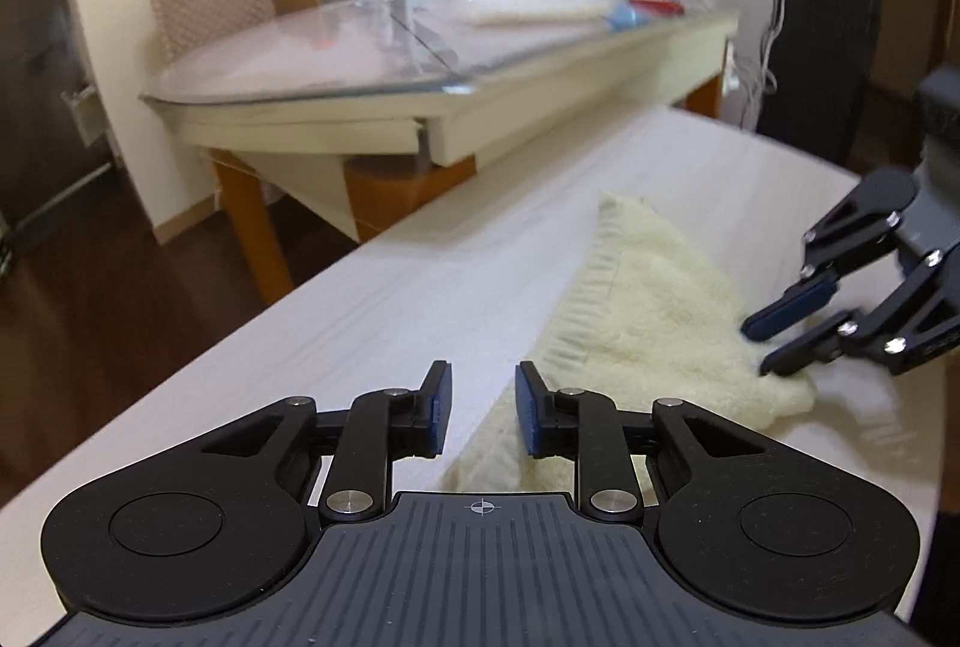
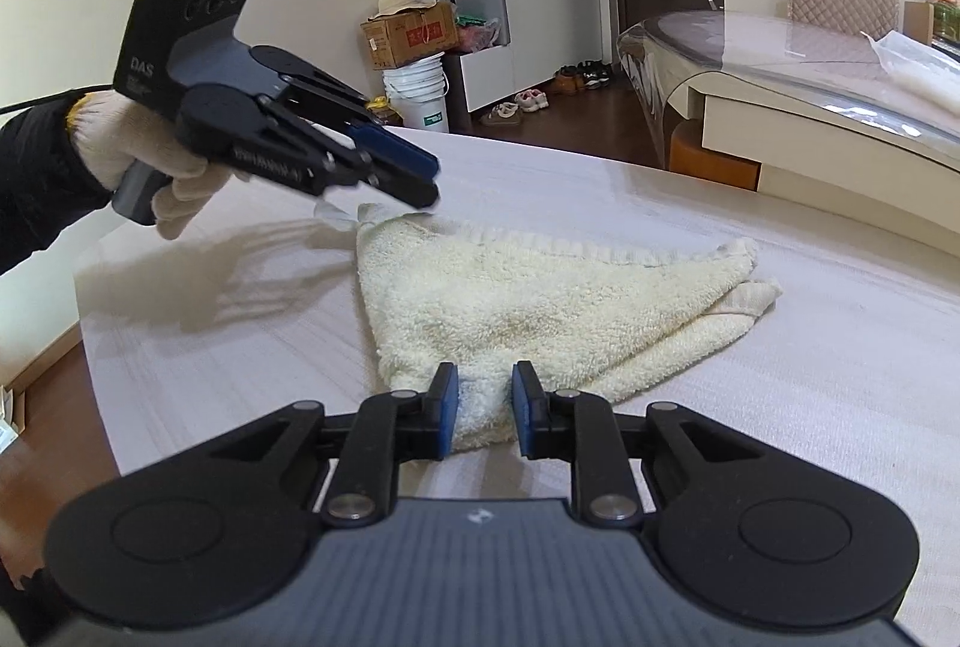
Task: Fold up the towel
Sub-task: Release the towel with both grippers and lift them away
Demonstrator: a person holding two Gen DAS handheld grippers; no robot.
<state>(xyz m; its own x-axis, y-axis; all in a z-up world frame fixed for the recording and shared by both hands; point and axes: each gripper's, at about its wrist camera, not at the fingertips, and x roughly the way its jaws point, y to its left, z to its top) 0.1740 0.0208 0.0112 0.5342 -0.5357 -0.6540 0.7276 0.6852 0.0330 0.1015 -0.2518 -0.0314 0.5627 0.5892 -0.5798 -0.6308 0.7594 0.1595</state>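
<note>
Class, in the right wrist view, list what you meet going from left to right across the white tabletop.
Gloved hand → left gripper → towel → bare white tabletop.

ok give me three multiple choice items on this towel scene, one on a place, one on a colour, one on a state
1. Where does the towel lie?
A. on the pale table top
B. on the floor
C. over a chair back

2. What colour is the towel?
A. blue
B. cream
C. grey

3. How do the jaws of the right hand-held gripper stand?
A. clamped on the towel
B. shut on nothing
C. open, with the towel's near corner showing between them

Key:
1 A, it rests flat on the pale surface in both views.
2 B, the pile is cream all over.
3 C, there is a clear gap between the blue pads; the left hand-held gripper is open too.
</note>
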